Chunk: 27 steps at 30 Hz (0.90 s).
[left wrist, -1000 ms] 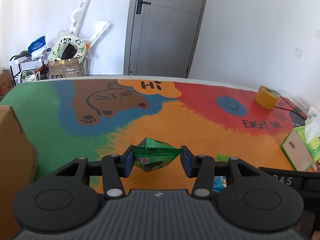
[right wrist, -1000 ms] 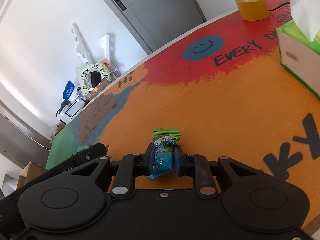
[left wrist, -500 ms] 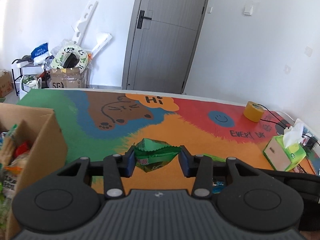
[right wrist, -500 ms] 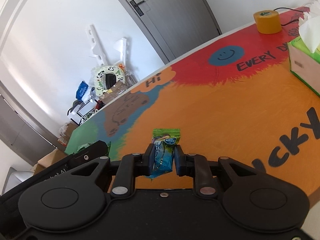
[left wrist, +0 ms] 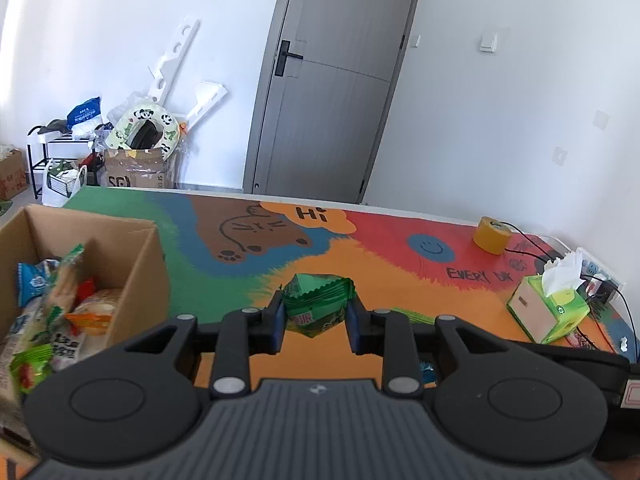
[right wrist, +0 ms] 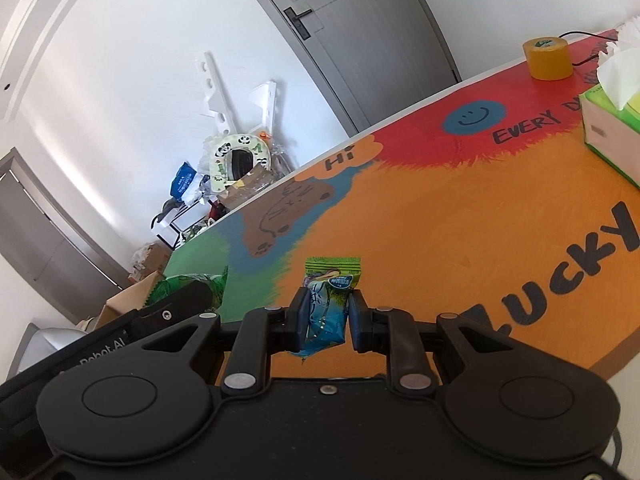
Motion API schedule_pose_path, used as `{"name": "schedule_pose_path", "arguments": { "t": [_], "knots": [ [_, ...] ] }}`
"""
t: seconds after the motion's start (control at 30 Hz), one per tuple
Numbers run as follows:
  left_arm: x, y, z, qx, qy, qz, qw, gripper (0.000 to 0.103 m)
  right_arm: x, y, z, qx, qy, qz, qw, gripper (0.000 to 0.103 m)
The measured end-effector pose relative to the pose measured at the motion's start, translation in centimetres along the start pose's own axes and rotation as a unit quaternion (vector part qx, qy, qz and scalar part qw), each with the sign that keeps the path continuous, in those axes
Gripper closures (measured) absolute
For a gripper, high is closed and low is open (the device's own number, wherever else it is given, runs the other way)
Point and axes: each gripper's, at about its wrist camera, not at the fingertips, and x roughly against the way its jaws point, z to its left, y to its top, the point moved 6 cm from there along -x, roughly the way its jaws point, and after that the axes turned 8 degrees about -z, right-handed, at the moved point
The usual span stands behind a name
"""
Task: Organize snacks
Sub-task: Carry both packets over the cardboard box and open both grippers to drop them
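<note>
My left gripper [left wrist: 315, 325] holds a green snack packet [left wrist: 318, 306] above the colourful table mat; its jaws are still closing and squeeze the packet between the blue pads. An open cardboard box [left wrist: 100, 248] with several snack packets inside stands to the left of it. In the right wrist view my right gripper [right wrist: 325, 319] is shut on a blue and green snack packet [right wrist: 328, 300], held upright over the orange part of the mat. The left gripper's body and its green packet [right wrist: 192, 284] show at the left of that view.
A green tissue box [left wrist: 550, 308] sits at the right of the table, a yellow tape roll [left wrist: 491, 235] with black cables behind it. Beyond the table are a grey door [left wrist: 332, 80] and a pile of boxes and bags [left wrist: 136, 148] by the wall.
Both grippers have risen and drawn back from the table with their packets. The cardboard box has come into the left view. The left jaws have narrowed on the green packet.
</note>
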Motion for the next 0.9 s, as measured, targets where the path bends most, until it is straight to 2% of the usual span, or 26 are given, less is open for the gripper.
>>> {"name": "schedule_pose_path", "arguments": {
  "t": [0.43,0.9],
  "knots": [
    [4.7,1.1,3.1,0.011,0.023,-0.027,0.9993,0.074,1.4,-0.7,4.1,0.024,0.039,-0.007,0.999,0.081],
    [8.3,2.8,9.5,0.039,0.069,-0.050,0.9956,0.074,0.9,-1.5,10.1,0.052,0.081,-0.003,0.995,0.081]
  ]
}}
